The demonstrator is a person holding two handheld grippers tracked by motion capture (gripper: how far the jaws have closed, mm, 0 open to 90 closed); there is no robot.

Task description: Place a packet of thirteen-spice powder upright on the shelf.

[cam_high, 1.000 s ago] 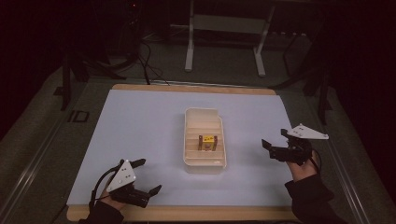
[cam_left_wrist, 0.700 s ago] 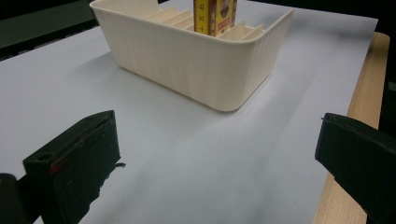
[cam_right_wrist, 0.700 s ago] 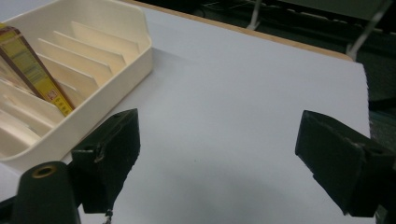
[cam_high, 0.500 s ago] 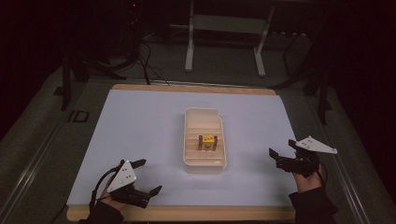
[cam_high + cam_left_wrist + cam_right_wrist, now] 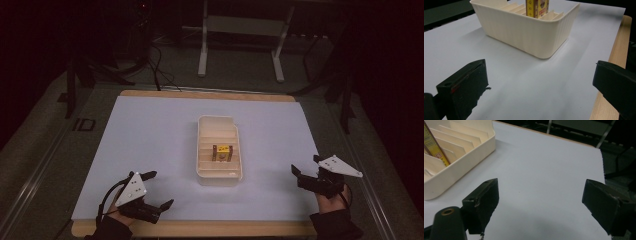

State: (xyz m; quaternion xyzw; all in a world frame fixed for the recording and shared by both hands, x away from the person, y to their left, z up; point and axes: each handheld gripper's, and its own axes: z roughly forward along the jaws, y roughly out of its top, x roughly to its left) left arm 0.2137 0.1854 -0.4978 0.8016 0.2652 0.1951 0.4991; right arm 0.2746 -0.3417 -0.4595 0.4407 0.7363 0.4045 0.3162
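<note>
White table (image 5: 150, 130), cream slotted tray (image 5: 219, 172), yellow box (image 5: 223, 150).

Dim room ahead of your tongs, white sheet (image 5: 150, 145) over a wood-edged worktop (image 5: 210, 93), grey floor (image 5: 240, 75) beyond, pale metal stand legs (image 5: 202, 50), dark cables (image 5: 155, 60) trailing far left.

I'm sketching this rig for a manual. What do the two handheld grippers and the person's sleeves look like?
Both the left gripper and the right gripper are black, each with two blocky jaws and a pale grey three-cornered plate on top. A thin black cable loops from the left one. The sleeves are dark.
</note>
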